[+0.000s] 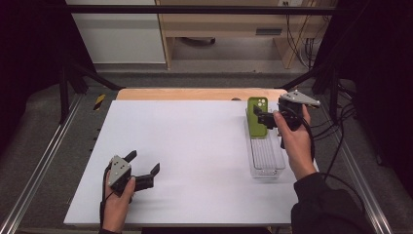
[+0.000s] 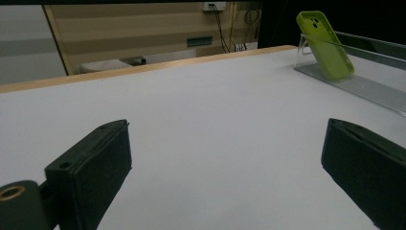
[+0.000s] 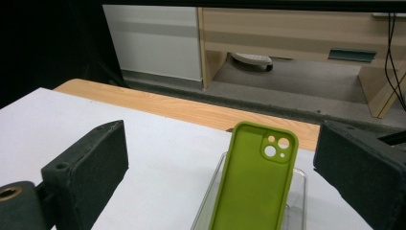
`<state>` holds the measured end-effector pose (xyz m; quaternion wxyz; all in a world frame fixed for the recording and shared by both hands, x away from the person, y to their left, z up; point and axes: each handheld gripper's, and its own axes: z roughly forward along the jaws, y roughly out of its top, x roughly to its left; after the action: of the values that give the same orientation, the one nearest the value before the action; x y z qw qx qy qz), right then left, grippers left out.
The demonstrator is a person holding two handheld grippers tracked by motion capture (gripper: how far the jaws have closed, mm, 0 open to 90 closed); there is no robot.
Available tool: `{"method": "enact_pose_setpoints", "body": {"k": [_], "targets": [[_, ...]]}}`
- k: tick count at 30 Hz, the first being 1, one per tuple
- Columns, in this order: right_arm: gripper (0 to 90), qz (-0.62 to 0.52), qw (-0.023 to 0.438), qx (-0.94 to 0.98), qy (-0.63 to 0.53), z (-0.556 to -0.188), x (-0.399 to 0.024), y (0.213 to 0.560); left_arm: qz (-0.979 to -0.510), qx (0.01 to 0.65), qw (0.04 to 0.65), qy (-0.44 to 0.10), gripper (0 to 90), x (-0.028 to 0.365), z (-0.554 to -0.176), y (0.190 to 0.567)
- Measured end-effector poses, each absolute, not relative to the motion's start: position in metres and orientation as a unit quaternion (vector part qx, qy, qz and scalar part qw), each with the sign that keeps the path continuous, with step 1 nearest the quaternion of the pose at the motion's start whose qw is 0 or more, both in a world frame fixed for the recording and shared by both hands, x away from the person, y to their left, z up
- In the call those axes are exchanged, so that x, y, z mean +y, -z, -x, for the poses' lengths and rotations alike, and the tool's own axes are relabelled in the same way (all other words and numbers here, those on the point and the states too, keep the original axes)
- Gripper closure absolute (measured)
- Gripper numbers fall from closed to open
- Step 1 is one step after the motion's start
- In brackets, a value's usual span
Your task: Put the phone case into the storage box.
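A lime-green phone case (image 1: pixel 256 117) stands on end in the far part of a clear plastic tray (image 1: pixel 266 161) at the right of my white table (image 1: pixel 185 146), leaning back against the tray's far wall, its camera cut-outs at the top. Its long axis runs up and down, tilted slightly away from me; its broad inner face looks toward my right gripper (image 1: pixel 263 118).

In the right gripper view the case (image 3: pixel 253 187) rises between my two black jaws, which stand wide apart on either side of it, touching neither edge as far as I can tell. The case lies straight ahead of that gripper and just beside it, so my right hand (image 1: pixel 294 139) is plainly the nearer one. Closing across the case's narrow width looks like the move this pose sets up.

My left gripper (image 1: pixel 141 170) rests low at the near left of the table, jaws spread and empty, well apart from the tray; from there the case (image 2: pixel 325 45) is far off to the upper right.
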<state>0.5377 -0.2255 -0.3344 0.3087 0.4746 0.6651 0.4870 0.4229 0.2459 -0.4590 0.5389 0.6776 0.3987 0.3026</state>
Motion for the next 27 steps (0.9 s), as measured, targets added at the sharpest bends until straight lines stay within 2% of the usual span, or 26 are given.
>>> {"method": "enact_pose_setpoints", "body": {"k": [17,27], "targets": [[4.5,-0.481,0.305,0.650,-0.503,-0.514,-0.256,0.337,-0.652,0.422,0.542,-0.321,3.3,0.286,-0.414,0.455],[4.3,-0.478,0.305,0.649,-0.507,-0.504,-0.262,0.338,-0.650,0.426,0.541,-0.322,2.9,0.289,-0.414,0.455]]}}
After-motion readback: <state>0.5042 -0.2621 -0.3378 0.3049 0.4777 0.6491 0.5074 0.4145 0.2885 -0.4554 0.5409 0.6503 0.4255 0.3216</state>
